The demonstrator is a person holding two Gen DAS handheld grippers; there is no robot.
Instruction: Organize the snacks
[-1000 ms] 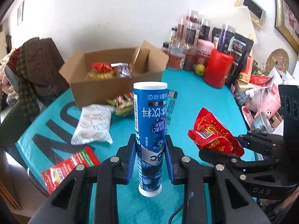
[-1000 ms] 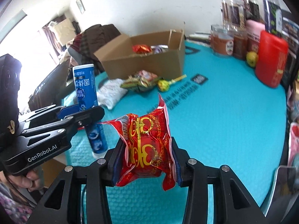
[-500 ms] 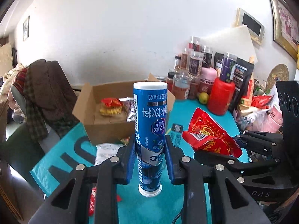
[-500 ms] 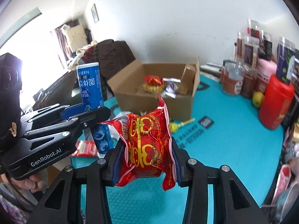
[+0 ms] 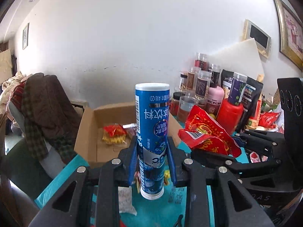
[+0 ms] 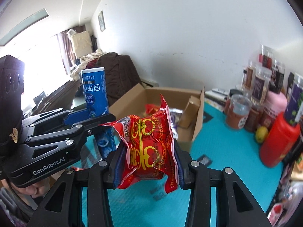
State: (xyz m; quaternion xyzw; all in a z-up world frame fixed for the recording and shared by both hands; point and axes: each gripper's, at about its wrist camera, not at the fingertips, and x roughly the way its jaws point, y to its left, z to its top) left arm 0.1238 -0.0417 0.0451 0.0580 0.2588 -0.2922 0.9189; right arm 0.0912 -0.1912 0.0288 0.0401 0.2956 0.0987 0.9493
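Nearest my left camera, the left hand-held gripper (image 5: 152, 162) pinches a blue tube (image 5: 152, 130) around its lower half; the tube stands upright between the blue finger pads, its white end pointing down, clear of the teal bench (image 5: 62, 177). In my right camera, the right hand-held gripper (image 6: 149, 160) pinches a red snack packet (image 6: 149, 147), both pads pressed into the crumpled foil, and the packet is held in the air above the bench (image 6: 217, 151). The two grippers sit side by side: from the left view the red snack packet (image 5: 206, 132) appears just to the right of the tube, and from the right view the blue tube (image 6: 96, 102) appears to the left.

Below the left gripper, a white sachet (image 5: 126, 200) lies on the bench. Beyond both held items, an open cardboard box (image 5: 94, 132) stands on the bench with a red-and-yellow snack bag (image 5: 113, 134) inside. Toward the far right edge of the bench I see a red bottle (image 6: 278, 141), a small yellow fruit (image 6: 261, 134) beside it, and a cluster of jars (image 5: 198, 83) against the wall.
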